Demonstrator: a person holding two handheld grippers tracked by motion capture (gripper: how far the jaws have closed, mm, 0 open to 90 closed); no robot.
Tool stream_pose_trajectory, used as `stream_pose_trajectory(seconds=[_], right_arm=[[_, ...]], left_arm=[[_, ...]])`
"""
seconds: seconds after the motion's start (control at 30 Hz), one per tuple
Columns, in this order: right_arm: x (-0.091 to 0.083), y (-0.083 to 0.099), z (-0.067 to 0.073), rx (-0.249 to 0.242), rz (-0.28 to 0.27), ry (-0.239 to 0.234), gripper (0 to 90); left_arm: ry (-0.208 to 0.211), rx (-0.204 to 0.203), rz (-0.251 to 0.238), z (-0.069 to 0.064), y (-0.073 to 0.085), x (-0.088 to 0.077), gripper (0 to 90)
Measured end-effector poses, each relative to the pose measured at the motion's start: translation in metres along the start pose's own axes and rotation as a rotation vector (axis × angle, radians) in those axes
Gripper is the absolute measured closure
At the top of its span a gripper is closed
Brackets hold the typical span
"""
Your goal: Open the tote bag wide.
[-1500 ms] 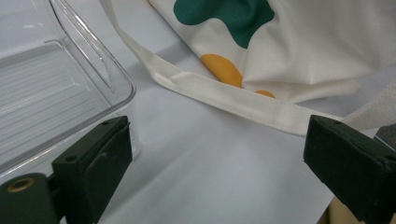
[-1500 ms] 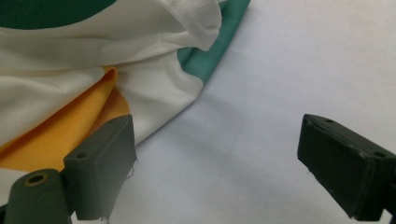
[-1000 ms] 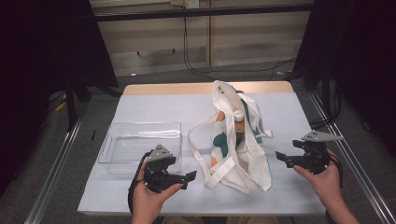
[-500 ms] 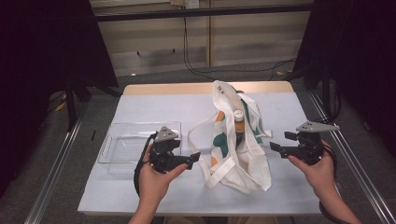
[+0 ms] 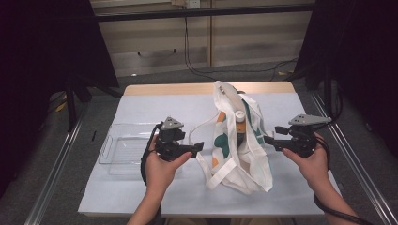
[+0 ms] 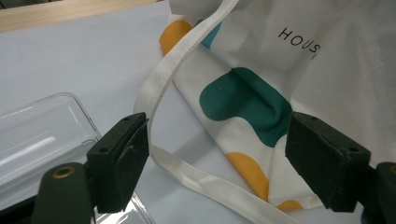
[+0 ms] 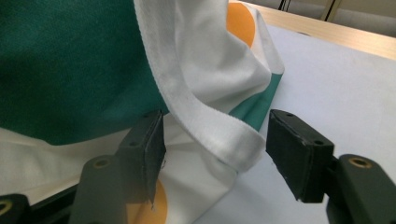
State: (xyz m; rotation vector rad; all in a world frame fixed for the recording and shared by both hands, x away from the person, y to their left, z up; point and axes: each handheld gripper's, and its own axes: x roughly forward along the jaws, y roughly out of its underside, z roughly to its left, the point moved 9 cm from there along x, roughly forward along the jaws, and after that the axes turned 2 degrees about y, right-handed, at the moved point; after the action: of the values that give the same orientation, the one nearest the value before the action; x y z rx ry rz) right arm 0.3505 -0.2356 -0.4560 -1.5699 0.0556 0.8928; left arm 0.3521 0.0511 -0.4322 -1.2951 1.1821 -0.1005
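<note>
Our left gripper [image 5: 196, 146] and right gripper [image 5: 270, 139] have just been closing, fingers apart around the soft, floppy bag's [image 5: 234, 150] straps, gripping nothing; we'd pinch the hems.

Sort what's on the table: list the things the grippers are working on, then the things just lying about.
In the job: tote bag, its left strap, its right strap, left gripper, right gripper.
Lying about: clear plastic tray, bottle inside the bag.

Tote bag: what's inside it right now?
A bottle with a white cap stands in the tote bag's open mouth; its lower part and anything else inside are covered by fabric.
</note>
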Motion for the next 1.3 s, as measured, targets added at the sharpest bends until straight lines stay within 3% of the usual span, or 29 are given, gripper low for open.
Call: stream_pose_trajectory(seconds=[0.03, 0.13, 0.17, 0.27, 0.37, 0.4, 0.47, 0.57, 0.6, 0.63, 0.73, 0.8, 0.87, 0.97, 1.03, 1.07, 1.2, 1.23, 1.3], right_arm=[[0.0, -0.001, 0.0, -0.003, 0.0, -0.002, 38.6], [0.003, -0.005, 0.002, -0.011, 0.002, -0.013, 43.0], [0.004, -0.006, 0.003, -0.013, 0.002, -0.018, 45.6], [0.007, -0.008, 0.003, -0.017, -0.002, -0.022, 48.1], [0.008, -0.009, 0.004, -0.012, -0.003, -0.035, 62.5], [0.008, -0.009, 0.004, -0.012, -0.003, -0.035, 62.5], [0.008, -0.01, 0.003, -0.017, -0.003, -0.029, 72.6], [0.007, -0.011, 0.002, 0.0, -0.008, -0.041, 77.3], [0.008, -0.01, 0.001, 0.0, -0.004, -0.036, 79.1], [0.007, -0.01, 0.0, -0.001, -0.002, -0.031, 84.2], [0.007, -0.009, 0.0, 0.004, 0.004, -0.036, 84.7], [0.007, -0.008, -0.001, 0.007, 0.01, -0.035, 84.9], [0.007, -0.008, -0.001, 0.003, 0.013, -0.033, 86.2], [0.008, -0.006, -0.005, 0.031, 0.012, -0.037, 86.7], [0.008, -0.005, -0.006, 0.043, 0.008, -0.038, 86.7], [0.009, -0.002, -0.009, 0.062, 0.01, -0.034, 86.8], [0.01, 0.002, -0.014, 0.071, 0.017, -0.03, 87.0], [0.011, 0.005, -0.017, 0.085, 0.022, -0.027, 87.0], [0.011, 0.008, -0.021, 0.099, 0.025, -0.023, 87.1]], left_arm=[[-0.009, -0.015, -0.013, 0.0, -0.002, 0.002, 22.2], [-0.022, 0.021, -0.002, 0.003, -0.007, 0.004, 25.0], [-0.022, 0.003, -0.017, 0.002, -0.01, 0.006, 26.1], [-0.02, 0.011, -0.012, 0.005, -0.014, 0.008, 29.0], [-0.014, 0.003, -0.019, 0.004, -0.02, 0.014, 32.1], [-0.014, 0.003, -0.019, 0.004, -0.02, 0.014, 33.3], [-0.012, 0.022, -0.006, 0.004, -0.022, 0.017, 33.4], [-0.02, 0.023, -0.013, 0.005, -0.027, 0.022, 33.6], [-0.028, 0.043, -0.005, 0.006, -0.029, 0.022, 33.6], [-0.033, 0.039, -0.025, 0.005, -0.033, 0.025, 36.2], [-0.032, 0.054, -0.015, 0.006, -0.037, 0.027, 41.8], [-0.033, 0.049, -0.04, 0.004, -0.044, 0.029, 48.8], [-0.022, 0.078, -0.037, 0.003, -0.049, 0.032, 49.0], [-0.025, 0.115, -0.025, 0.004, -0.055, 0.037, 56.5], [-0.013, 0.119, -0.014, 0.004, -0.055, 0.038, 60.2], [-0.009, 0.12, -0.016, 0.004, -0.056, 0.039, 66.2], [-0.003, 0.099, -0.012, 0.007, -0.057, 0.043, 75.0], [-0.008, 0.055, -0.012, 0.01, -0.056, 0.045, 79.8], [-0.01, 0.048, 0.0, 0.014, -0.054, 0.046, 83.2]])
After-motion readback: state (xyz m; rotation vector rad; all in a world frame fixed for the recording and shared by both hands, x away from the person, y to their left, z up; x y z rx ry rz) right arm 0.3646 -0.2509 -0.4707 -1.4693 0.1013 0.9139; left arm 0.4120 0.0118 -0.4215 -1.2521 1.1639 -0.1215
